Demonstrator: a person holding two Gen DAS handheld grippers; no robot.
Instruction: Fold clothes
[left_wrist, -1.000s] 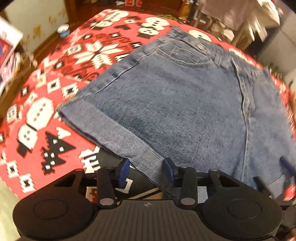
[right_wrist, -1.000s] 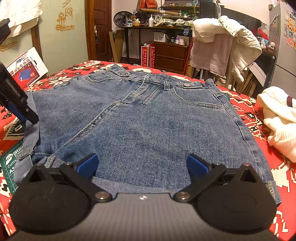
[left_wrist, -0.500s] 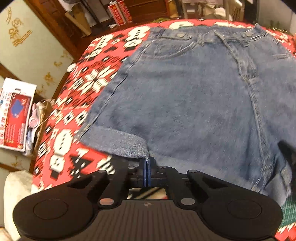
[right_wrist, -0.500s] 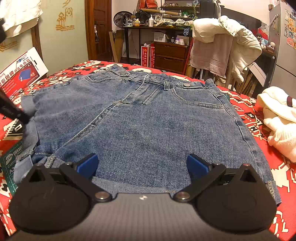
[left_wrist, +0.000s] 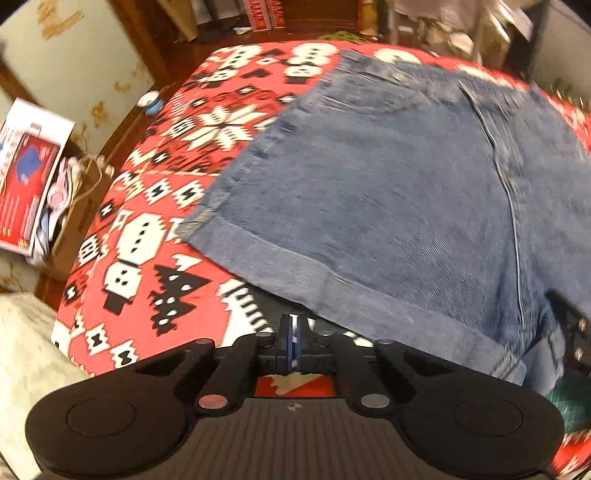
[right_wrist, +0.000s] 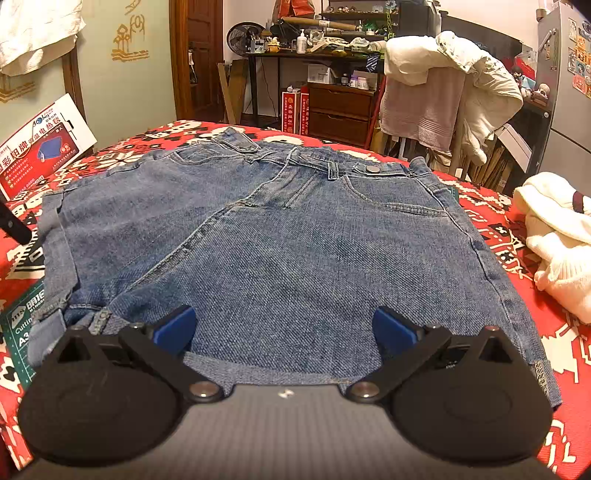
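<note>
Left wrist view: the left claw (left_wrist: 291, 341) hangs just off the cuffed hem of a pair of denim shorts (left_wrist: 399, 206), its blue pads pressed together with nothing visibly between them. Half a second ago the same claw had that hem pinched and lifted; now the cuff lies flat again on the red patterned cloth (left_wrist: 155, 229) covering the counter, and the view is blurred with motion. The grip appears to have slipped or been let go, so the first fold looks not yet started. From the right wrist view, the shorts (right_wrist: 295, 251) are spread front-up across the middle of the counter, waistband toward the far edge, leg hems at the near edge. The right claw (right_wrist: 284, 328) sits wide open over the near hem, unchanged over the past second, holding nothing. A white garment (right_wrist: 554, 236) lies bunched at the counter's right edge, and a green cutting mat (right_wrist: 22, 314) shows at the near left corner. A fresh pinch of the left hem looks likely to be needed.
</note>
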